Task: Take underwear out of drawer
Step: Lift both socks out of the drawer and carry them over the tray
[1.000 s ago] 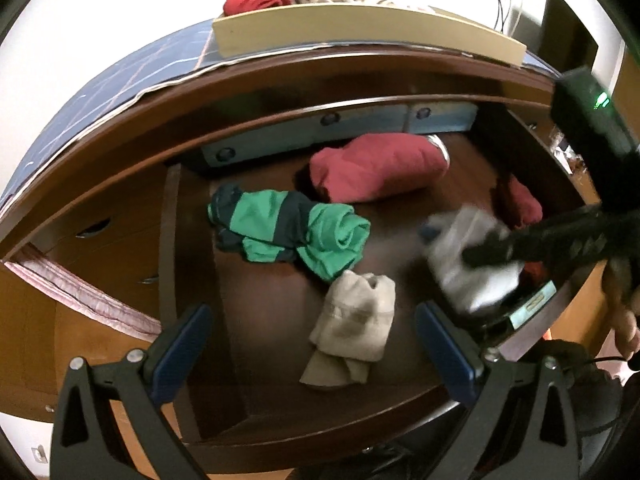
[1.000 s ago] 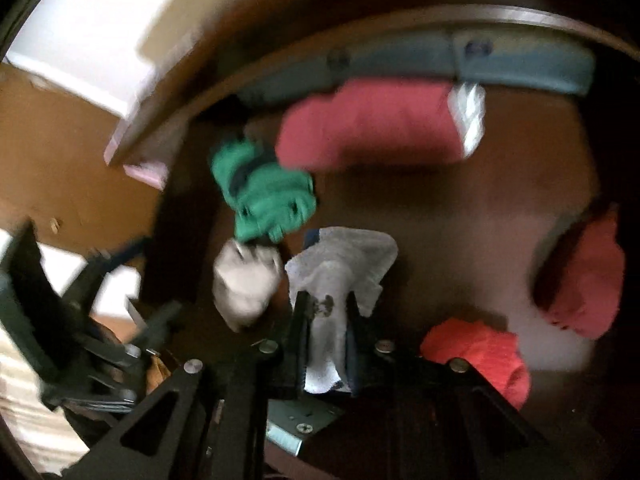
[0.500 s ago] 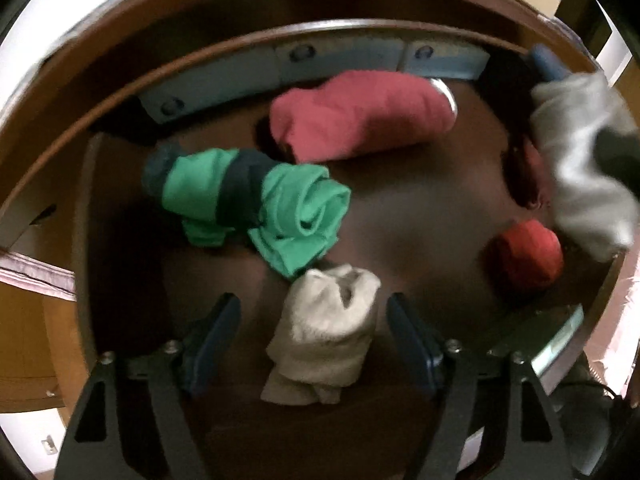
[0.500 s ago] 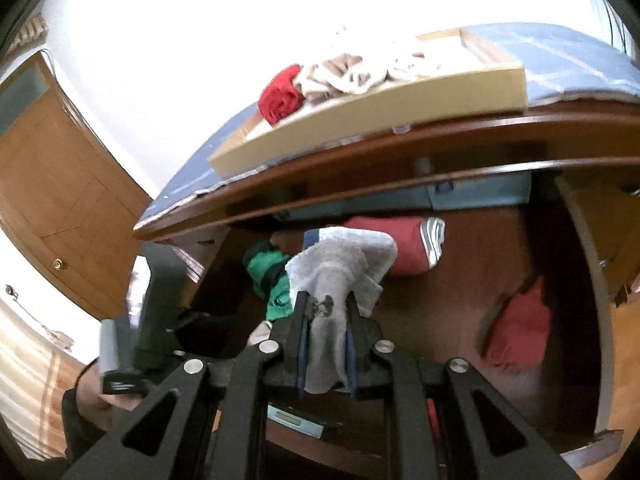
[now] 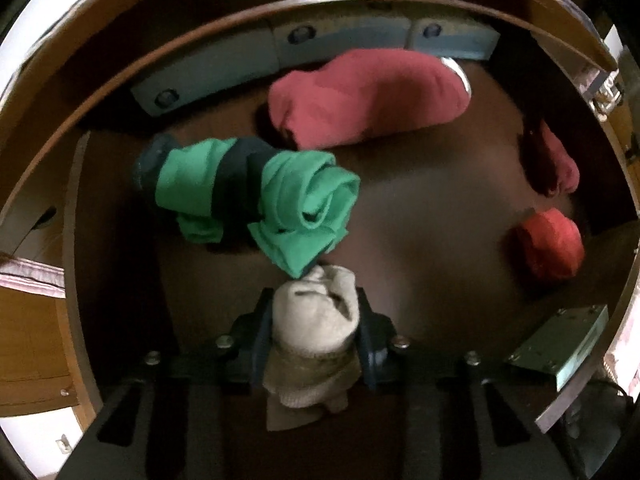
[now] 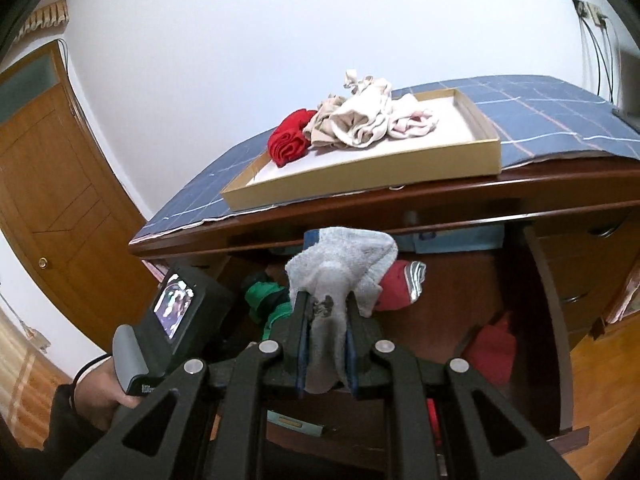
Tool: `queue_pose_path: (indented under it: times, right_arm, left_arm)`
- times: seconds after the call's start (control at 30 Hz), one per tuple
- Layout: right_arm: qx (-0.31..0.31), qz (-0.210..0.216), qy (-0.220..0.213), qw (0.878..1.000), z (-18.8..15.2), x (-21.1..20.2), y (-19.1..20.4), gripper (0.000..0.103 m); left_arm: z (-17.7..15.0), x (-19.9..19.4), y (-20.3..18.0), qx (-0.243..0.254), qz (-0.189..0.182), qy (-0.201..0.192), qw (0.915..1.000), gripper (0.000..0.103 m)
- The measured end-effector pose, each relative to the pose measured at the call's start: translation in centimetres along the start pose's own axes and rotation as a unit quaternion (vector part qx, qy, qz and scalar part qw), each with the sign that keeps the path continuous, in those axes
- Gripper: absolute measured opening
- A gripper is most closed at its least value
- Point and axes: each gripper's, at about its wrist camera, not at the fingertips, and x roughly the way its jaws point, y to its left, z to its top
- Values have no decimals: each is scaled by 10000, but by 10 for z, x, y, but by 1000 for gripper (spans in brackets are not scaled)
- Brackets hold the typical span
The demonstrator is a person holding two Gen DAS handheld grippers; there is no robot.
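Pinching a beige bundle (image 5: 314, 320) low in the drawer (image 5: 116, 280), the left tongs (image 5: 314, 334) have just been closing, and the cloth now sits squeezed between both pads, its long axis running back along the fingers toward the camera. A green roll (image 5: 276, 196) touches the bundle's far tip. The right tongs (image 6: 324, 344), pressed together on a grey garment (image 6: 340, 264), hang above the drawer's front edge, pointing toward the cardboard tray (image 6: 400, 164) on the surface (image 6: 540, 116), which lies ahead and higher. Judging by this, the right hand is nearer to dropping off its load; the left's bundle must first come straight up.
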Motion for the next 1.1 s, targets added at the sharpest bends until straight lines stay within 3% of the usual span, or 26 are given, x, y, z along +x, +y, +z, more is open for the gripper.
queue_pose_path:
  times: [0.17,0.33,0.53,0.7,1.1]
  right_arm:
    - [-39,-124,-116,9998,2,-4,-2,17]
    - [-31,-196,-308,9993,6,-14,-3,17]
    - [-91,-340,-581,9977,9,-30,-3,17]
    - [-79,-388,-716,9966,10,-38,-5,17]
    - [-346,-527,-1216,9906,41,-65,0,17]
  left_arm:
    - [-12,-24,1,-177,-190,-798,9965,35]
    - [-19,-60,16,-463,-632,-1549,9848,35]
    - [-20,-107,26,-594,-870,-2392,9652,35]
    - [-28,-142,23,-416,-957,-3238,9404,35]
    - [-13,-200,9,-242,-979,-4047,9089,35]
